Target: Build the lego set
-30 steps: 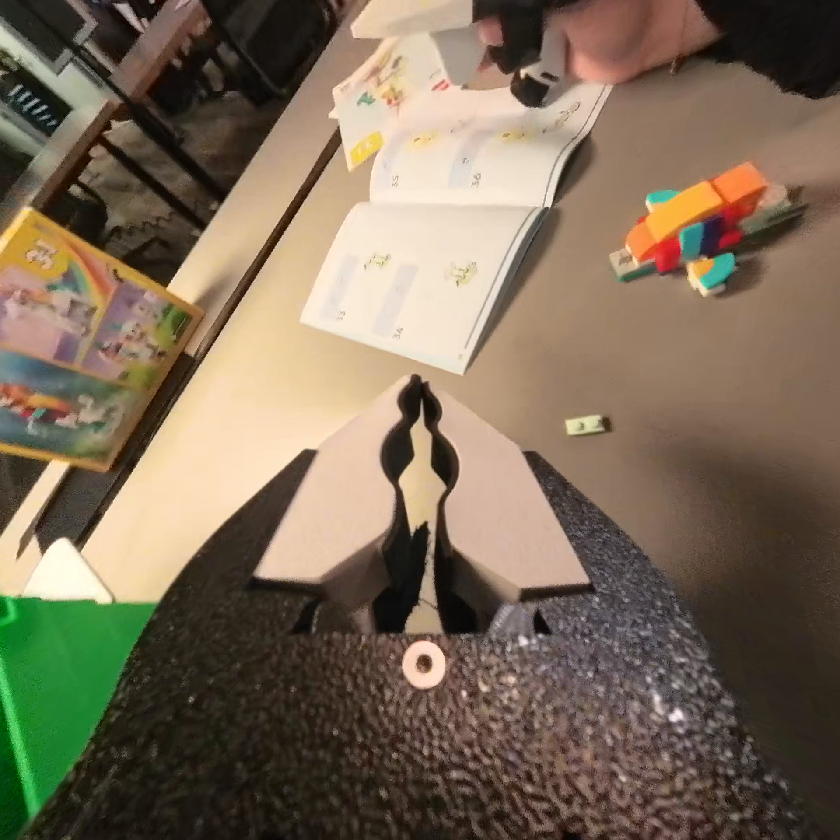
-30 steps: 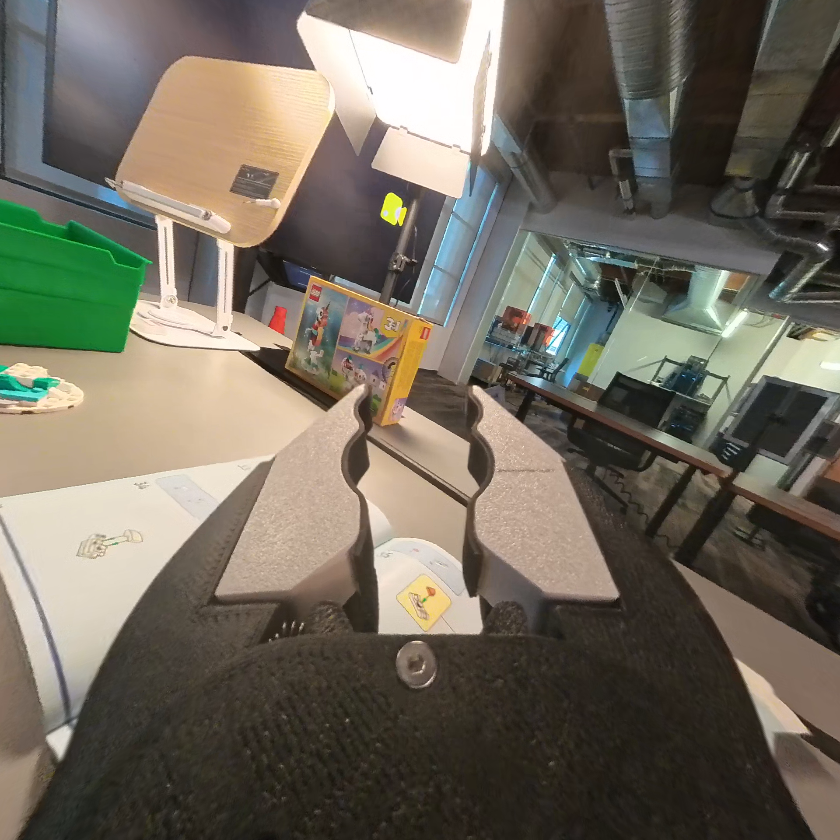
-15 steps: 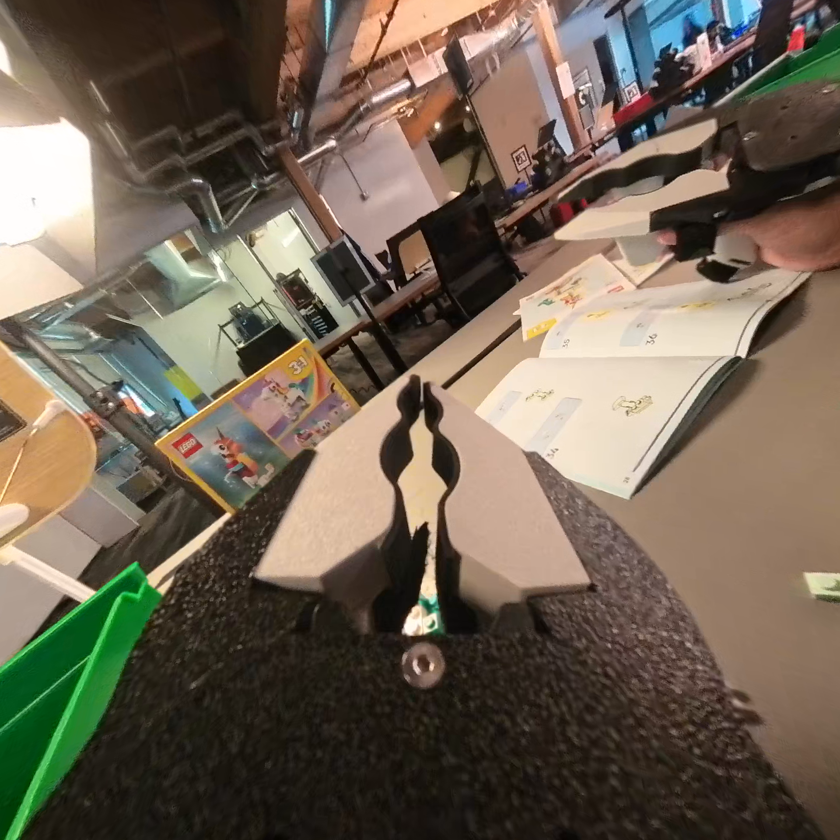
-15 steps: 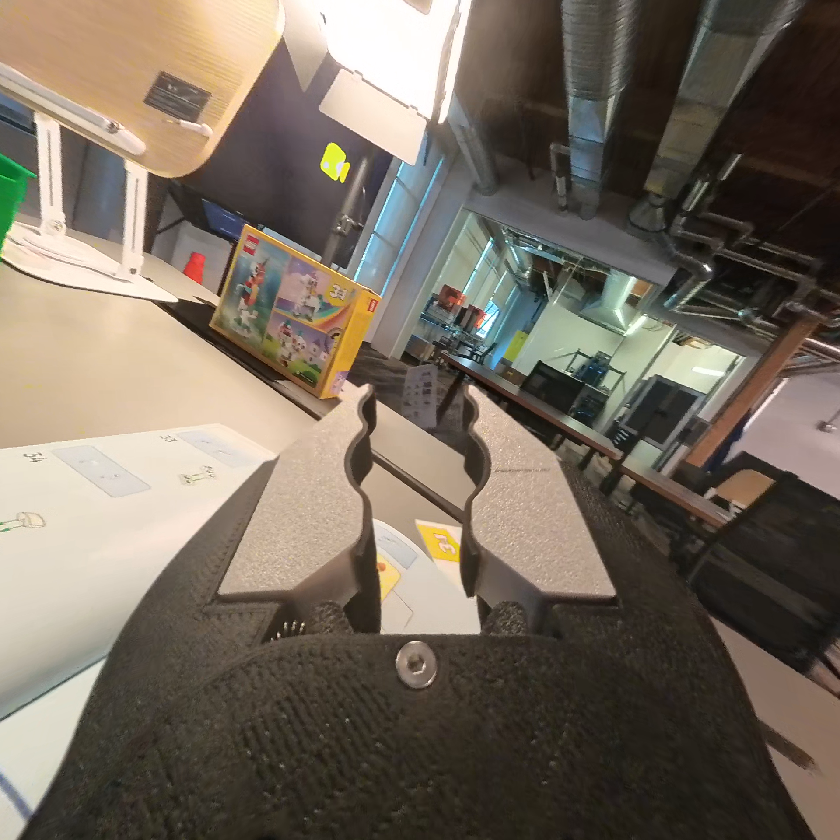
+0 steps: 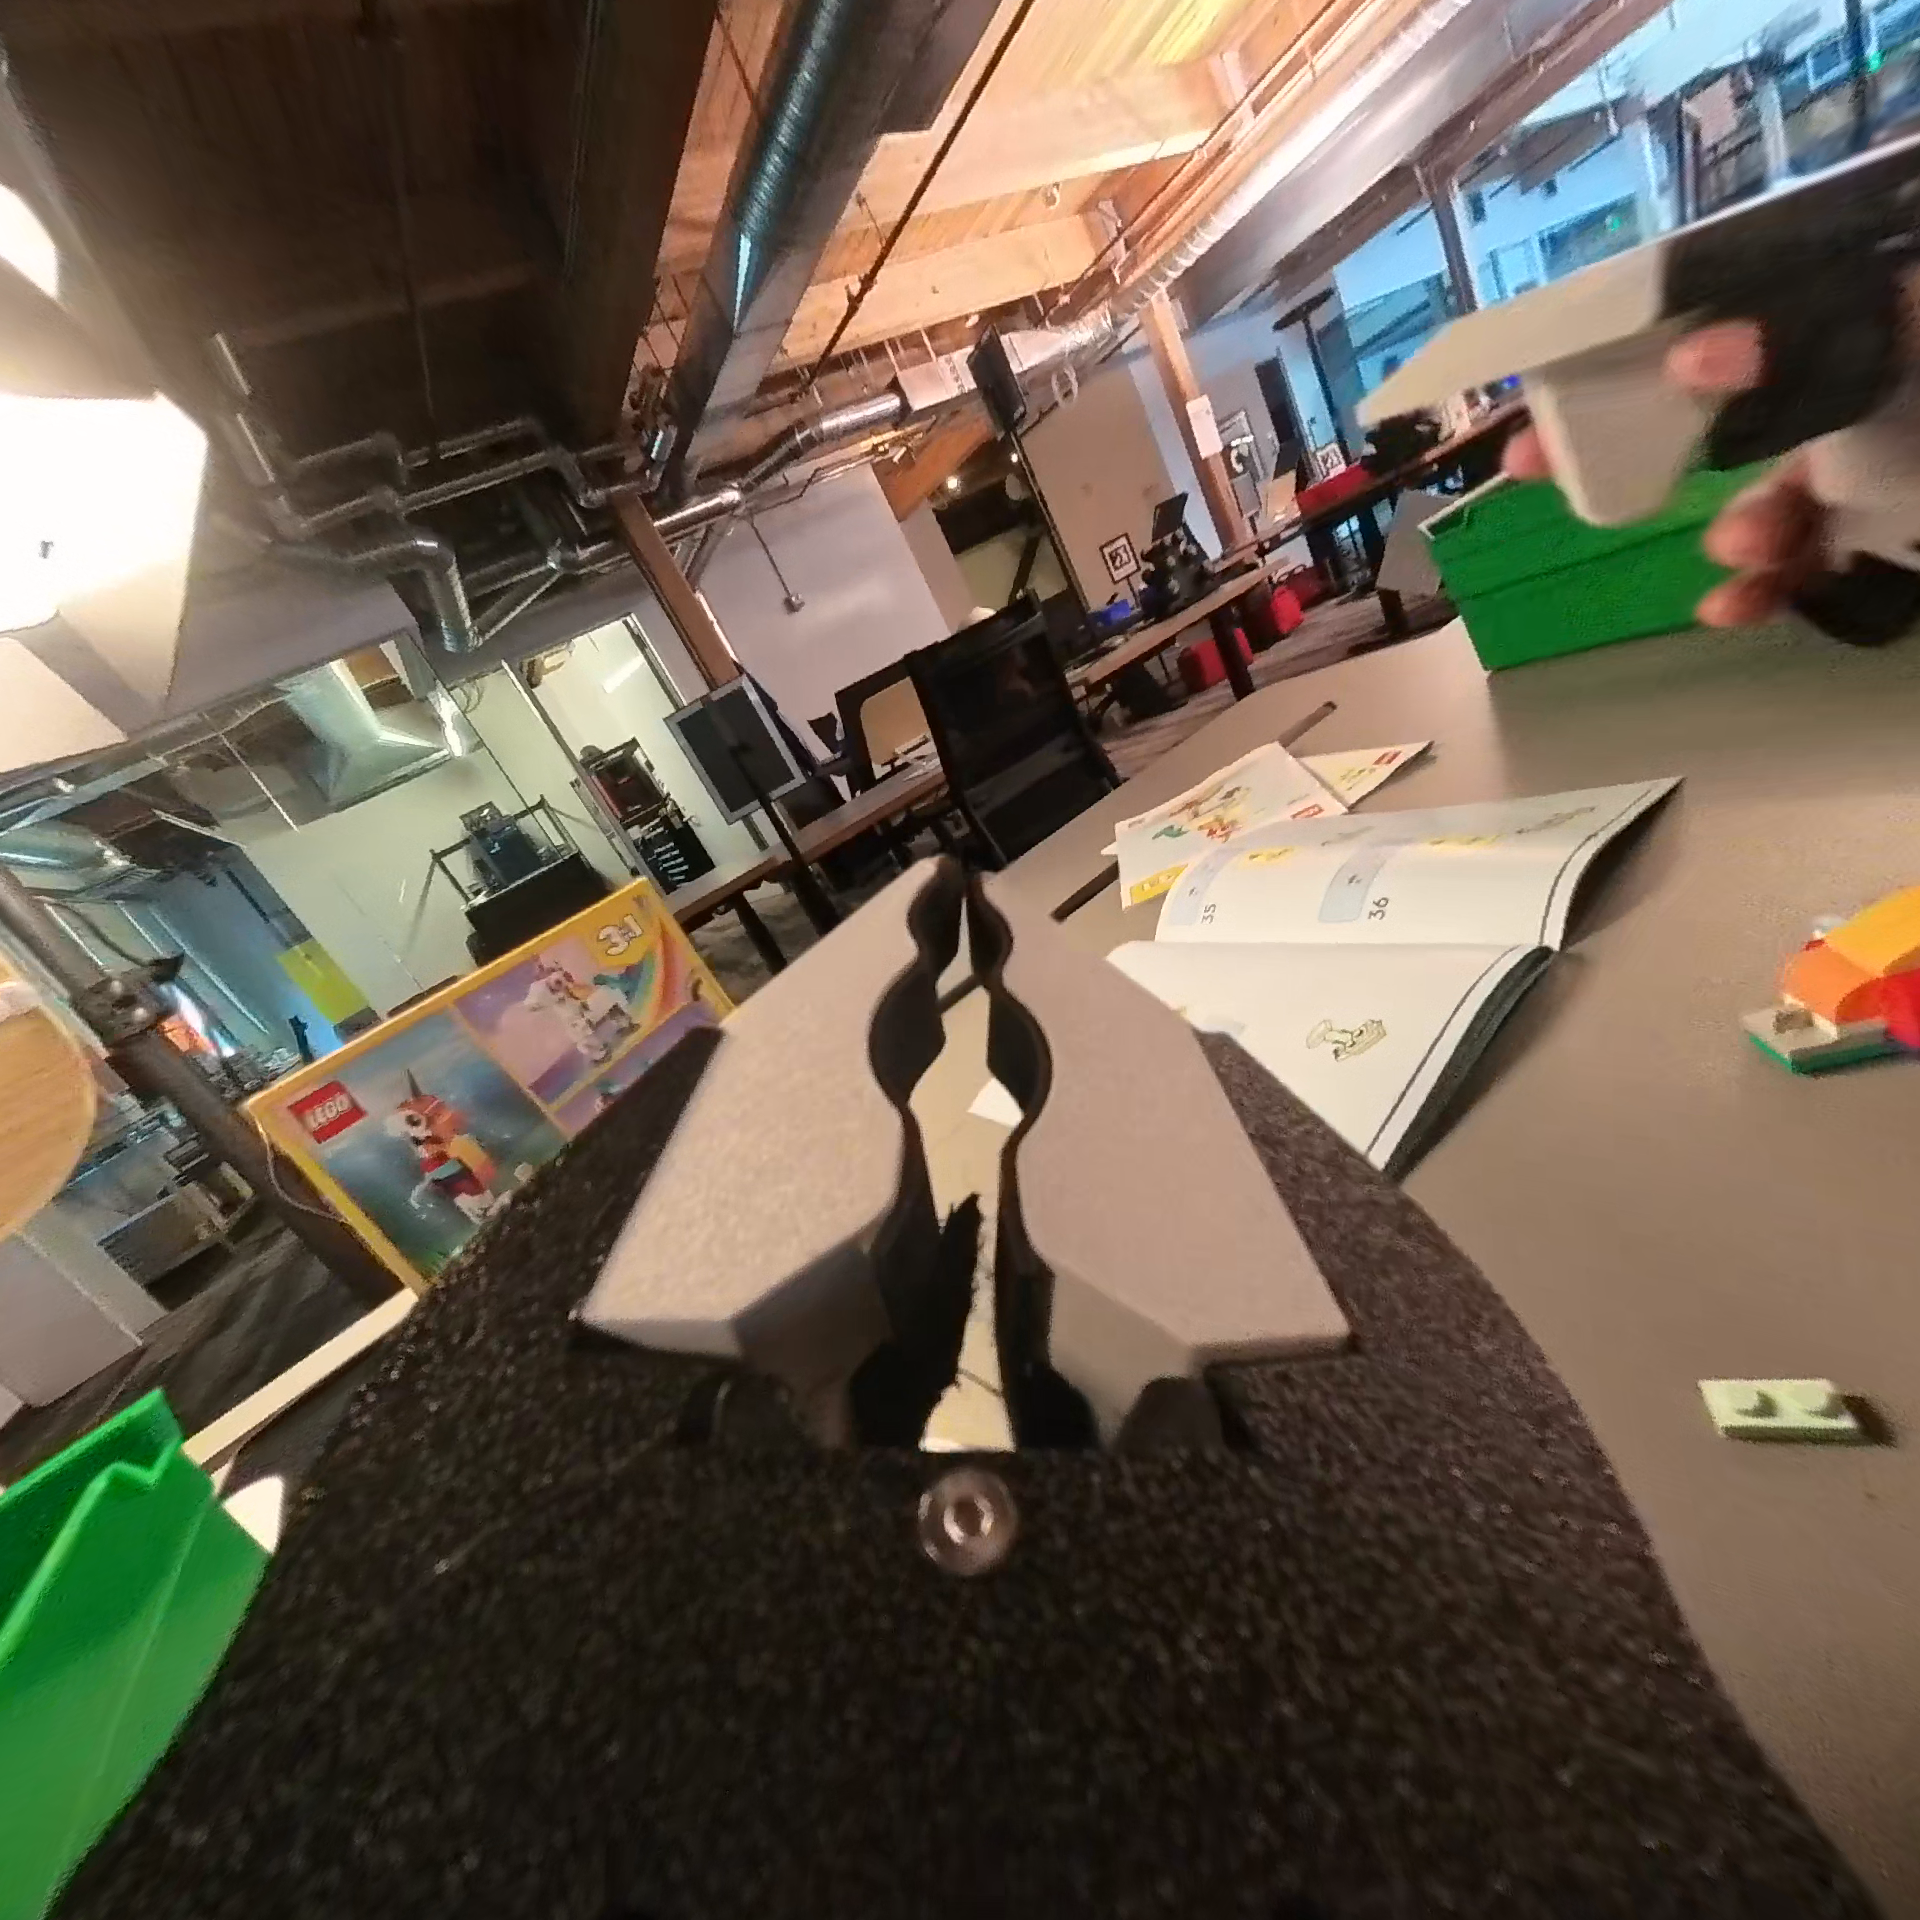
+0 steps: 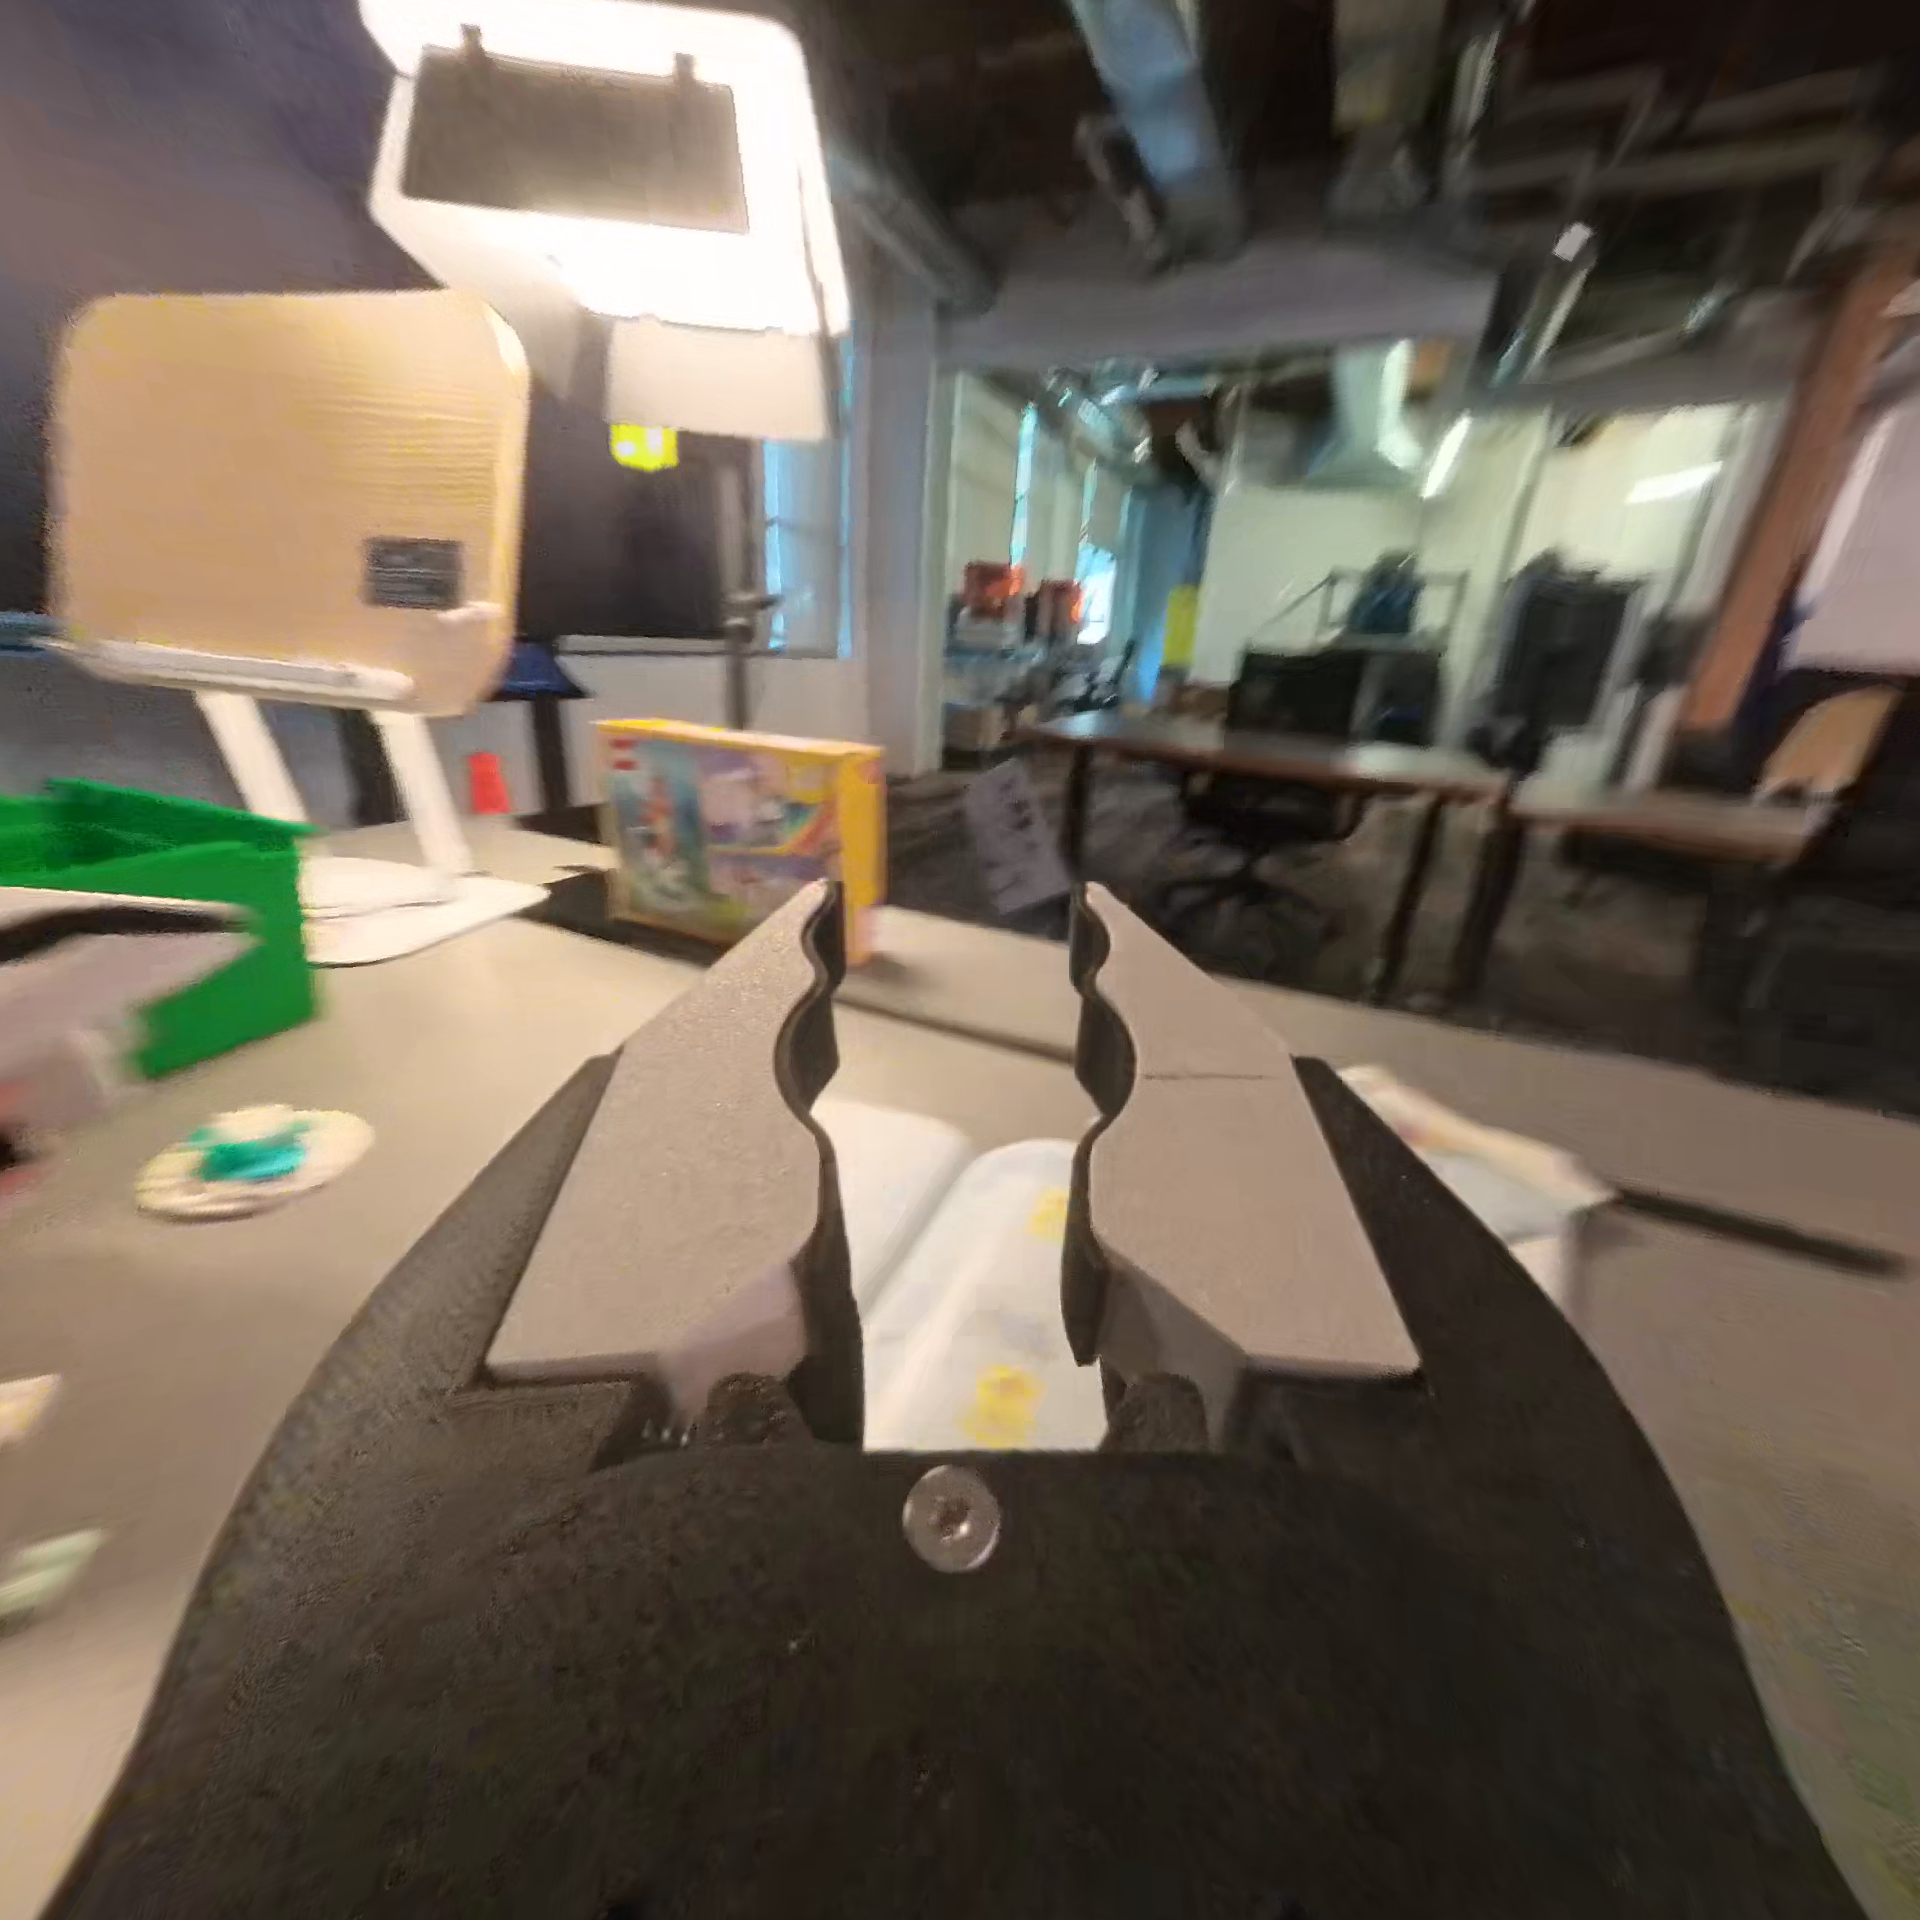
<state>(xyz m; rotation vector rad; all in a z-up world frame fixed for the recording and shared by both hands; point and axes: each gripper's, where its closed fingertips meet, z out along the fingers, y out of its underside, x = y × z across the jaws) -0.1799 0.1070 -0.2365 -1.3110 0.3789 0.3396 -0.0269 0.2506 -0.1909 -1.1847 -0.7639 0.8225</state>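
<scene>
My left gripper [image 5: 966, 883] is shut and empty, held above the grey table. A partly built Lego model [image 5: 1849, 987] in orange, red and green sits at the right edge of the left wrist view. A small pale green plate [image 5: 1782, 1410] lies loose nearer to me. The open instruction booklet [image 5: 1351, 935] lies ahead. My right gripper [image 6: 956, 914] is open and empty, above the booklet [image 6: 966, 1247]. It also shows in the left wrist view [image 5: 1496, 395], held by a hand at the upper right.
The yellow Lego box [image 5: 488, 1060] stands at the table's far edge, also in the right wrist view [image 6: 748, 831]. Green bins stand at the lower left [image 5: 83, 1621] and far right [image 5: 1558, 561]. A round white plate with teal pieces [image 6: 255, 1153] and a wooden book stand [image 6: 291, 488] are on the left. The left gripper's tips are roughly 20 cm from the right gripper's. The small pale green plate [image 5: 1782, 1410] lies some 15 cm from my left tips, 25 cm from my right tips. Left tips and right tips are each some 20 cm from the partly built Lego model [image 5: 1849, 987].
My left gripper tilted up from the table and swung right, staying shut. My right gripper lifted off the booklet and turned left, staying open.
</scene>
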